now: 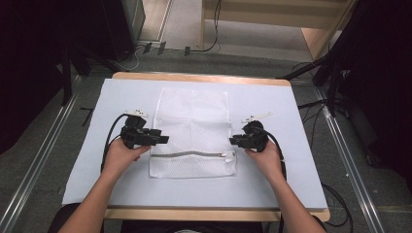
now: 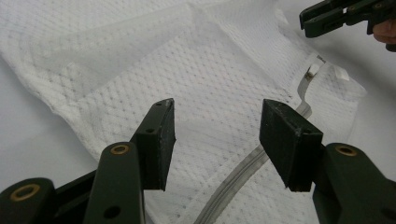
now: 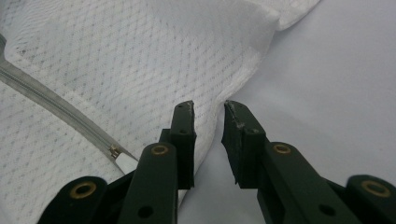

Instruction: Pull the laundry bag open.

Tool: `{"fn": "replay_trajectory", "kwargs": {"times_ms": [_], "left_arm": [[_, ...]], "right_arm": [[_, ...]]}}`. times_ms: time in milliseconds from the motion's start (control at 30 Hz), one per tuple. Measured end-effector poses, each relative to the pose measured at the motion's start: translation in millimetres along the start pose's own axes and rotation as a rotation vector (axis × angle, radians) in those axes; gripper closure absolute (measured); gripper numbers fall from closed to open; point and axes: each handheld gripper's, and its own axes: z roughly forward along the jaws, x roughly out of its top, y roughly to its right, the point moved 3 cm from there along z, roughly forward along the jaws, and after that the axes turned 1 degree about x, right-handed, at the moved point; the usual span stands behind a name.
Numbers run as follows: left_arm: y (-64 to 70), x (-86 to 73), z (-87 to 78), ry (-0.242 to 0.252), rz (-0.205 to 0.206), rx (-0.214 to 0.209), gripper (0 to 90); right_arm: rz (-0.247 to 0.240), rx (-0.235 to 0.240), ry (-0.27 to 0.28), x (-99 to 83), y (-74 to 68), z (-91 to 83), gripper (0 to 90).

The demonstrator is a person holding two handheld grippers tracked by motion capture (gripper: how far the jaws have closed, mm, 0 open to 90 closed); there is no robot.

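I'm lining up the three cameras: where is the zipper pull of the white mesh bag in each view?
High view: the zipper pull sits at the right end of the grey zipper, just left of the right gripper.
Left gripper view: upper right, beyond the jaws.
Right gripper view: lower left, beside the left jaw.
Shared landmark: the zipper across the mesh bag.

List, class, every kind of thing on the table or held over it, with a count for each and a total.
White mesh laundry bag: 1
Grey zipper on the bag: 1
Pale sheet covering the table: 1
Black hand-held grippers: 2, the left gripper and the right gripper
Total: 5
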Motion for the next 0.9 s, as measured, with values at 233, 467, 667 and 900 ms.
{"fn": "replay_trajectory", "kwargs": {"times_ms": [233,467,667,900], "left_arm": [[12.3,6.1,2.9,-0.005,0.03,-0.008,42.1],[28.3,14.4,10.7,-0.013,0.068,-0.031,40.7],[40.1,20.2,20.8,-0.027,0.095,-0.049,41.8],[51.5,23.5,32.4,-0.045,0.117,-0.062,42.9]], "right_arm": [[0.01,0.016,0.027,-3.0,-2.7,-9.9,73.6],[-0.01,0.045,0.029,-11.3,-12.5,-18.2,75.7],[-0.024,0.064,0.009,-16.3,-23.3,-18.8,86.2],[-0.033,0.056,-0.029,-18.2,-28.2,-4.3,90.0]]}}
